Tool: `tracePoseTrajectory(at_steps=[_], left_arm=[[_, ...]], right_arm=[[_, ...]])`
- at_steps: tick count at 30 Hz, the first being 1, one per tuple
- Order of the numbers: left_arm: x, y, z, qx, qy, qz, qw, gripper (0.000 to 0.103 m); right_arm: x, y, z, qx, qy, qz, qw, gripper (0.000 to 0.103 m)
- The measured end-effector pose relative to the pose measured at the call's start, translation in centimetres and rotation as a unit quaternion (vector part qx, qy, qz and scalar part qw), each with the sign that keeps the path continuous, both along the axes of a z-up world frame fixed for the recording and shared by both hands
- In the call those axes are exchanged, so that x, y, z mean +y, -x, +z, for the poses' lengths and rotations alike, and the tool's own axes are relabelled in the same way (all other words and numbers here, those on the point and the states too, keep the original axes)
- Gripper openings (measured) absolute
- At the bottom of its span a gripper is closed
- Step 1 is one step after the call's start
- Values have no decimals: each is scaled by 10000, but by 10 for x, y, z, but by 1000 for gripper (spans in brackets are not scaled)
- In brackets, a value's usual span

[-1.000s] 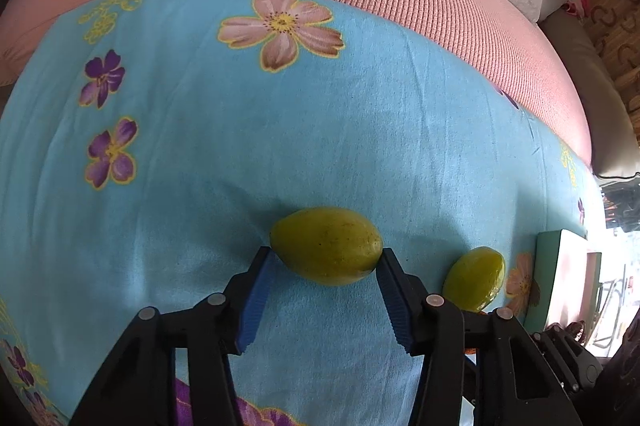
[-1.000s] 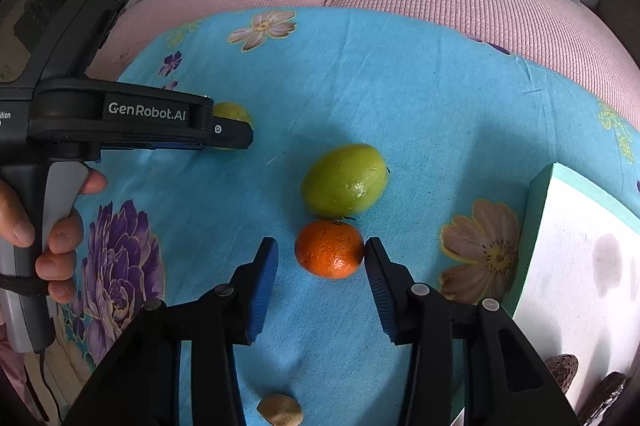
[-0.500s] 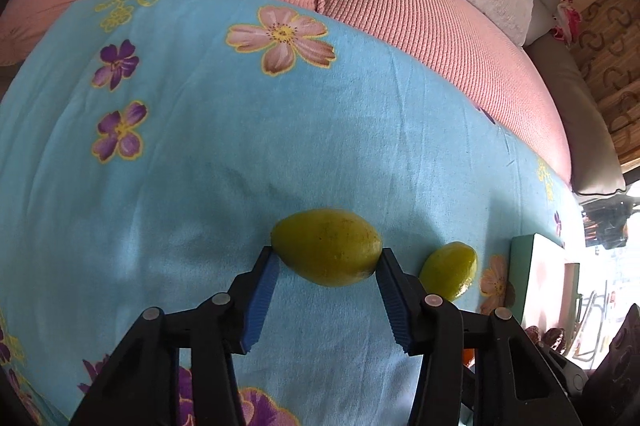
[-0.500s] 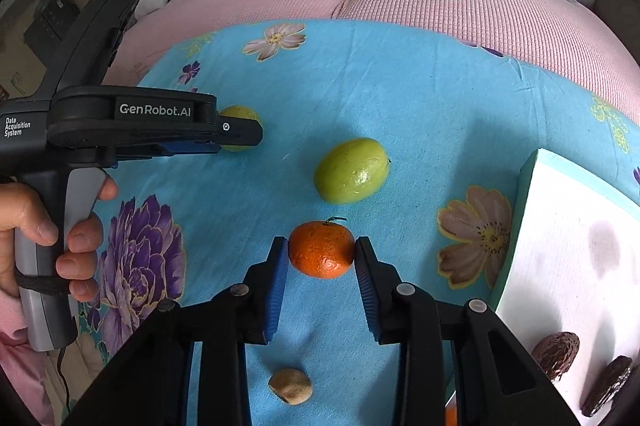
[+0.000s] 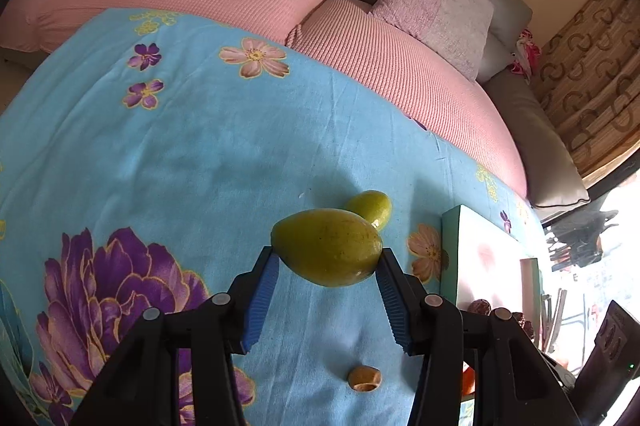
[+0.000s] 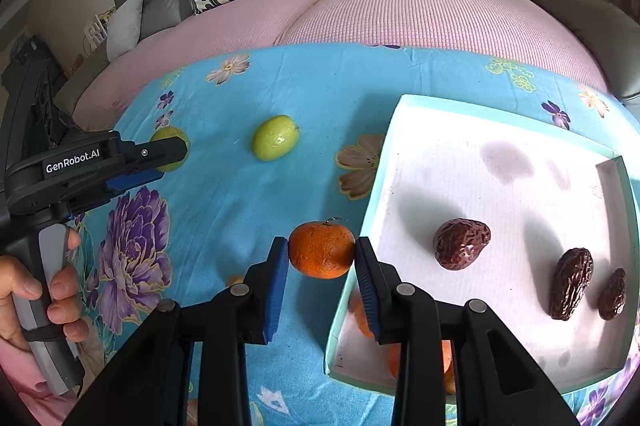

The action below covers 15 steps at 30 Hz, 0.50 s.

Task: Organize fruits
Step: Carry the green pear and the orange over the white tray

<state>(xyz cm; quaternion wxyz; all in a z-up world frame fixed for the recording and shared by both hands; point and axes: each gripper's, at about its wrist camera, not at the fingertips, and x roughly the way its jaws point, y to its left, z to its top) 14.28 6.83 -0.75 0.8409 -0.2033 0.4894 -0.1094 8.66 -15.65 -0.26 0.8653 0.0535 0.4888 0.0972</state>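
Observation:
My left gripper [image 5: 326, 268] is shut on a green-yellow mango [image 5: 327, 252], lifted above the blue flowered cloth [image 5: 192, 161]. From the right wrist view the same mango [image 6: 171, 153] shows behind the left gripper's fingers [image 6: 160, 149]. My right gripper [image 6: 322, 258] is shut on an orange [image 6: 321, 249], raised beside the left rim of the white tray [image 6: 374, 185]. A round green fruit [image 6: 275, 143] lies on the cloth; it also shows behind the mango [image 5: 370, 206]. Three dark brown fruits [image 6: 462, 244] lie in the tray, and more oranges [image 6: 362, 314] sit under my right fingers.
A small tan nut-like piece [image 5: 364, 378] lies on the cloth near me. A pink cushioned sofa [image 6: 400, 13] with pillows borders the cloth's far side. A hand [image 6: 36, 290] holds the left gripper's handle at the left.
Both grippers have lifted with their fruit. The right one closed on the orange and carried it rightward to the tray's edge. The left one rose with the mango.

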Motion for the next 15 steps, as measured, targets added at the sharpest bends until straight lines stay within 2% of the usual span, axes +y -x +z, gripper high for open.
tracePoseTrajectory(at_steps=[9, 15], left_arm=[[-70, 9, 9, -133, -234, -734, 9969, 53], [-127, 7, 11, -147, -422, -1296, 9906, 53]], right_arm=[[-74, 10, 16, -347, 67, -862, 9957, 35], [-133, 10, 18, -386, 266, -1715, 9841, 35]])
